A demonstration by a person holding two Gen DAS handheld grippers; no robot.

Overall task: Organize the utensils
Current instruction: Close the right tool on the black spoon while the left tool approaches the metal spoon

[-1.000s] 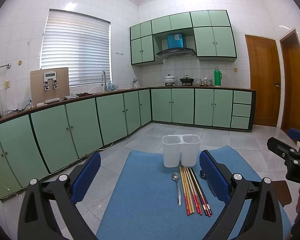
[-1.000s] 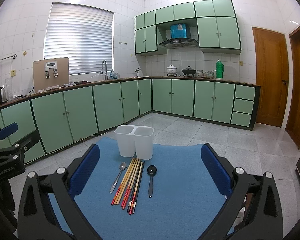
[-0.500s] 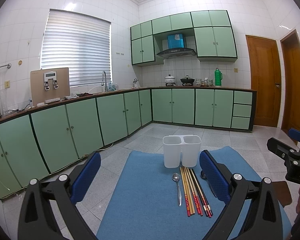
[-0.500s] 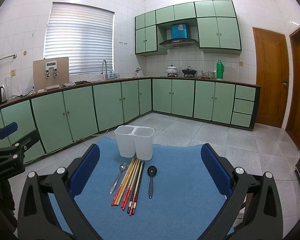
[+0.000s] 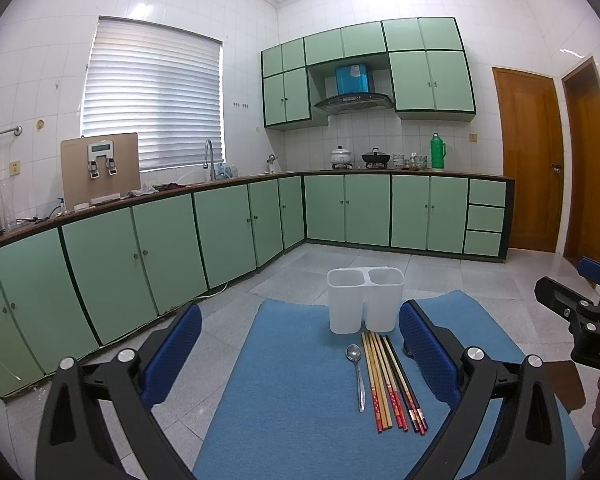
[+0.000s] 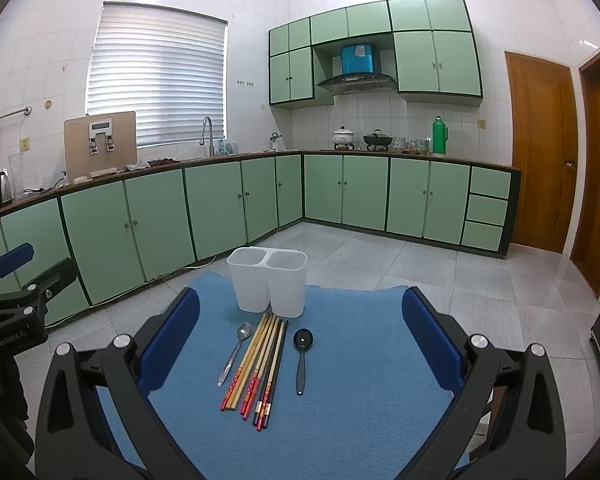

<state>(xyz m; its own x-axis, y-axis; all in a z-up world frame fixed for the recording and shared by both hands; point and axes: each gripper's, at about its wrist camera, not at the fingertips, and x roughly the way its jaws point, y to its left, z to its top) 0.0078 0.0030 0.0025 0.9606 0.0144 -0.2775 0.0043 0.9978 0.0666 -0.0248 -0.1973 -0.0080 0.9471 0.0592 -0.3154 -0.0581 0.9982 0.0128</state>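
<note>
Two wrist fisheyes side by side, facing forward, sharing the blue mat (image 5: 292, 380) and kitchen cabinets (image 6: 220, 208)

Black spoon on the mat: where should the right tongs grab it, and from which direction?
Probably mid-handle of the black spoon, coming from above with fingers either side. It lies flat, bowl toward the holder, clear of the chopsticks; the right tongs are open.

Green cabinets (image 6: 160, 224), window blind (image 6: 156, 76), green thermos (image 6: 439, 135) on counter, wooden doors (image 6: 540, 152).
</note>
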